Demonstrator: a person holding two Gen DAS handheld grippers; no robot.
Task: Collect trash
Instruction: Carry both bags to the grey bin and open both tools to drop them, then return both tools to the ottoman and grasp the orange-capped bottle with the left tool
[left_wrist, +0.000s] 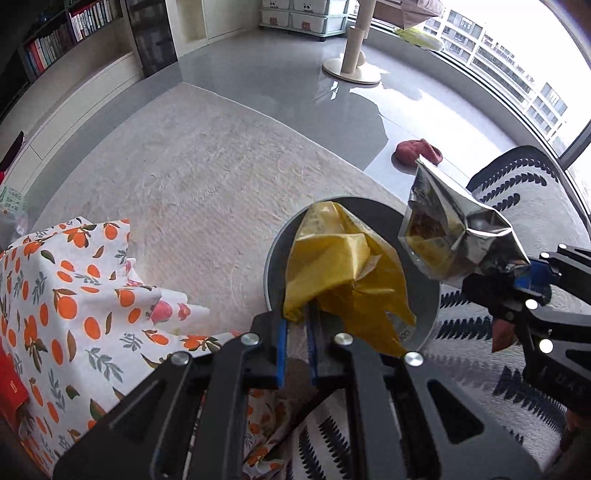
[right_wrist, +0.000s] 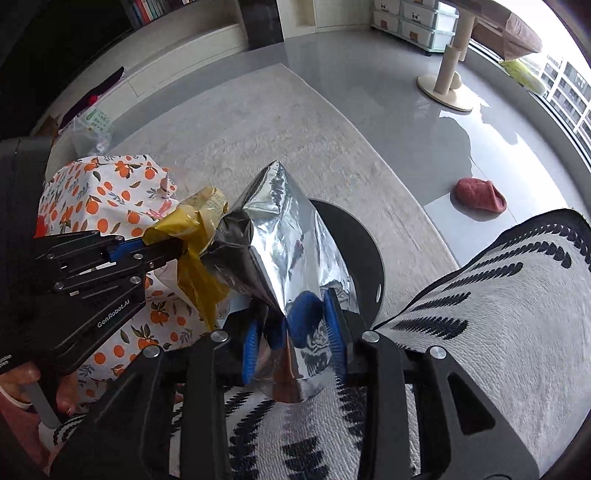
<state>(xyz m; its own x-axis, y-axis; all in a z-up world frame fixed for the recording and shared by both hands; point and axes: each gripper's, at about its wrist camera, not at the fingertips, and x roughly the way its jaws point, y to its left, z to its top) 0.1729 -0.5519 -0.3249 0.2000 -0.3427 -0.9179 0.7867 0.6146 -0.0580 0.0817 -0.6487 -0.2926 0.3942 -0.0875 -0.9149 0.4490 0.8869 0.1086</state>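
Observation:
My left gripper (left_wrist: 297, 325) is shut on a crumpled yellow plastic wrapper (left_wrist: 343, 269), held up above a round dark bin (left_wrist: 424, 325). It also shows in the right wrist view (right_wrist: 173, 245) with the yellow wrapper (right_wrist: 195, 236) at the left. My right gripper (right_wrist: 295, 332) is shut on a silver foil snack bag (right_wrist: 280, 251), held up over the bin (right_wrist: 365, 258). In the left wrist view the right gripper (left_wrist: 524, 277) holds the foil bag (left_wrist: 450, 236) at the right, beside the yellow wrapper.
An orange-print cloth (left_wrist: 66, 306) covers something at the left. A white black-patterned cushion (right_wrist: 491, 332) lies at the right. A pale rug (left_wrist: 207, 173) covers the grey floor. A red slipper (left_wrist: 419, 152) and a cat-tree post (left_wrist: 352, 55) stand further off.

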